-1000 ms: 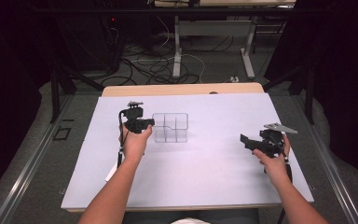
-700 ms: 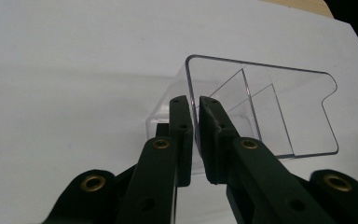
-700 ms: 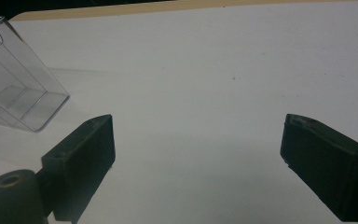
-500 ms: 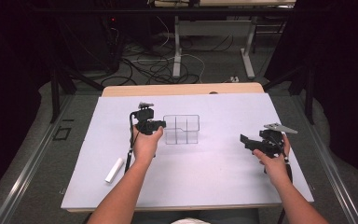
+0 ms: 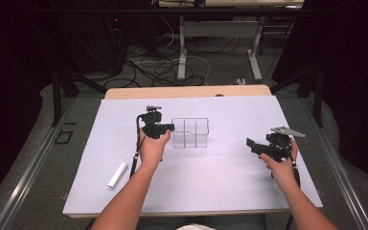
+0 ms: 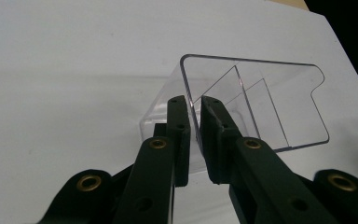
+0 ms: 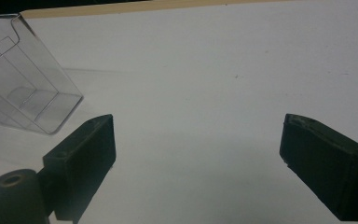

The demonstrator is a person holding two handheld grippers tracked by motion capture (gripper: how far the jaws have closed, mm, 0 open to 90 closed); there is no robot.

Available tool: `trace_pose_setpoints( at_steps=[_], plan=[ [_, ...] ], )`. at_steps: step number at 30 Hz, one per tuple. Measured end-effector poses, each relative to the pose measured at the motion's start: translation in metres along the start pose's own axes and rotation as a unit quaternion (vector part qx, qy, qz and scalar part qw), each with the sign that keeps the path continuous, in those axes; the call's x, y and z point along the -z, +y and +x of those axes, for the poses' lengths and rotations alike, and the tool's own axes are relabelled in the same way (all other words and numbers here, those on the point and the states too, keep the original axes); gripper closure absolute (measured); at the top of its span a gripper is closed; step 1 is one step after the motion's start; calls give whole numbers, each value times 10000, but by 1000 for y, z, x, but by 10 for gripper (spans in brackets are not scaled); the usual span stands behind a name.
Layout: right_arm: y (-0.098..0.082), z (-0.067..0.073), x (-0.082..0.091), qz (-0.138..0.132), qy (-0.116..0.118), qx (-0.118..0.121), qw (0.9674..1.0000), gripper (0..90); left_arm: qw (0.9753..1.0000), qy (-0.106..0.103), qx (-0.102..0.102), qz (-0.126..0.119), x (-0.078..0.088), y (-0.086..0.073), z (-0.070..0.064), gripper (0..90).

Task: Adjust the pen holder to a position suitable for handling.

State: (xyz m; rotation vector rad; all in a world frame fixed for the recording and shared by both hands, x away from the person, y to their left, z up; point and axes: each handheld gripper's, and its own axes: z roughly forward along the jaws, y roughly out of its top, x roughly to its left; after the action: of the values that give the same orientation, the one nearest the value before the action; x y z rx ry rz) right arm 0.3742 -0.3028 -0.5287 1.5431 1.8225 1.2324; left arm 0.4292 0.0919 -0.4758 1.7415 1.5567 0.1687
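Clear divided box's (image 6: pixel 256 107) left wall sits pinched in left claw (image 6: pixel 193 105).

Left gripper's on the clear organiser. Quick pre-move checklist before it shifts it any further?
1. Grip: left gripper is pinched on the near wall of the clear organiser, one jaw each side. Ok.
2. Bite depth: the jaws overlap the wall's top edge well. Ok.
3. Organiser contents: compartments look empty, nothing to spill. Ok.
4. Base flat on the white mat: cannot tell.
5. Right gripper: jaws open, nothing between them, apart from the organiser. Ok.
6. White cylinder: lies at the mat's near left, well away from the organiser. Ok.
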Motion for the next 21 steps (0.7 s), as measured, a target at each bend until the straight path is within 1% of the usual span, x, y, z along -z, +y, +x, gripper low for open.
trace_pose_setpoints(
  at_steps=[3,6,11,14,15,16,17,18,21],
  plan=[
    [0,-1,0,-10,-10,26,10000,100,10000,-12,15,2,0,0,0,824],
    [0,-1,0,-6,-19,22,10000,101,10000,-78,59,11,0,0,1,821],
    [0,-1,1,-16,-9,17,10000,101,9999,-149,51,29,0,0,3,809],
    [0,-2,1,-11,-27,-62,10000,101,9999,-152,22,11,1,1,4,780],
    [0,-3,2,-18,-15,-17,10000,101,9999,-168,37,8,2,1,4,771],
    [0,-3,2,-18,-19,-34,10000,102,9998,-180,-4,-7,4,1,5,760],
    [0,-4,2,-15,-23,-34,10000,103,9997,-221,30,-31,5,1,5,747],
    [0,-4,2,-20,-26,-27,10000,104,9995,-317,23,-67,8,2,6,738],
    [0,-4,2,-31,-60,-24,10000,104,9993,-364,-33,-87,12,2,9,707]
  ],
)
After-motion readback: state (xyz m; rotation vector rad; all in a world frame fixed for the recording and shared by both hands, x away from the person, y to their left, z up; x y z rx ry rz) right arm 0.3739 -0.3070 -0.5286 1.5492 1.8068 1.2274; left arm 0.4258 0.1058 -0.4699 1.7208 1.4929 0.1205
